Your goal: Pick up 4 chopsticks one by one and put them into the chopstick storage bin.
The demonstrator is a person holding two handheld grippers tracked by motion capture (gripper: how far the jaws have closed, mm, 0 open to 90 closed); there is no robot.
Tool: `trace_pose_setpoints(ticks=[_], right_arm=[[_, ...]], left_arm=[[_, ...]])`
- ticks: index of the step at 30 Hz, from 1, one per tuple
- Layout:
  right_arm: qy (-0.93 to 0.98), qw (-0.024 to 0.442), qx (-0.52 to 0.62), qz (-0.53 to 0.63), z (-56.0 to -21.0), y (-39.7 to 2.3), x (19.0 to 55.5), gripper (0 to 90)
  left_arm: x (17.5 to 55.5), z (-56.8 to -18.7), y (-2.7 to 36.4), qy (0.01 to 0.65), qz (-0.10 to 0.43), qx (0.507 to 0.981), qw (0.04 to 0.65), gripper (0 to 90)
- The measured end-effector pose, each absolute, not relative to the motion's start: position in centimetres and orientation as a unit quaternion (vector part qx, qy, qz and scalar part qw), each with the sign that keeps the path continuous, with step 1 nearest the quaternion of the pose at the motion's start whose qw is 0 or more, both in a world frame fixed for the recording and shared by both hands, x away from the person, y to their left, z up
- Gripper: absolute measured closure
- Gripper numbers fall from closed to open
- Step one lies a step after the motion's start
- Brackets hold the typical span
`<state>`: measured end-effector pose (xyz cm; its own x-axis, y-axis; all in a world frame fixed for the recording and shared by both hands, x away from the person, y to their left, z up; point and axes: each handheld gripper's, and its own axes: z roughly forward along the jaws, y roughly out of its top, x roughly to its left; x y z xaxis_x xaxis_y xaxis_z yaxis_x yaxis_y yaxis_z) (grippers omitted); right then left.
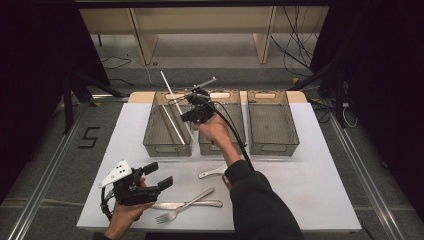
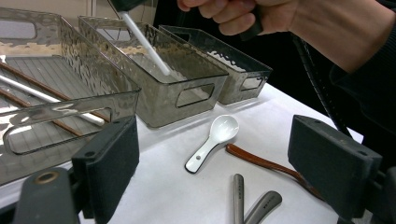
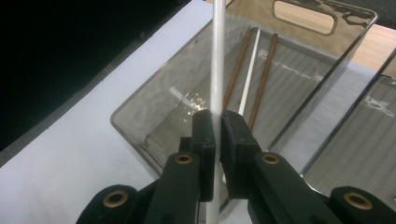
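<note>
Clearly the right claw [image 3: 217, 135] is clamped on a white chopstick [image 3: 217, 60], holding it above the leftmost bin [image 1: 150, 131], where a white and two brown sticks [image 3: 265, 70] lie. Best lower it parallel to those before releasing. Left claw [image 1: 160, 176] hovers wide over the desk [image 1: 310, 185], beside the fork [image 1: 182, 206].

The right gripper [image 1: 192, 95] is held out at arm's length, well forward of the body, its jaws pinched almost together. The left gripper [image 1: 161, 176] is rested low near the body, jaws spread wide, seemingly lying level.
</note>
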<state>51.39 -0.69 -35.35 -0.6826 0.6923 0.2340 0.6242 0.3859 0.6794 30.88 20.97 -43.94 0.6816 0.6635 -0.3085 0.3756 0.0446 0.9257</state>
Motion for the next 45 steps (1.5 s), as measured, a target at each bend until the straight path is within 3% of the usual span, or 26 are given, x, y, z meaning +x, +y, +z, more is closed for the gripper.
trace_pose_setpoints(ticks=[45], right_arm=[[0.820, 0.047, 0.426, 0.380, -38.3, 2.2, 53.1, 84.8]], left_arm=[[30.8, -43.9, 21.0, 0.380, 0.115, 0.680, 0.617, 16.1]])
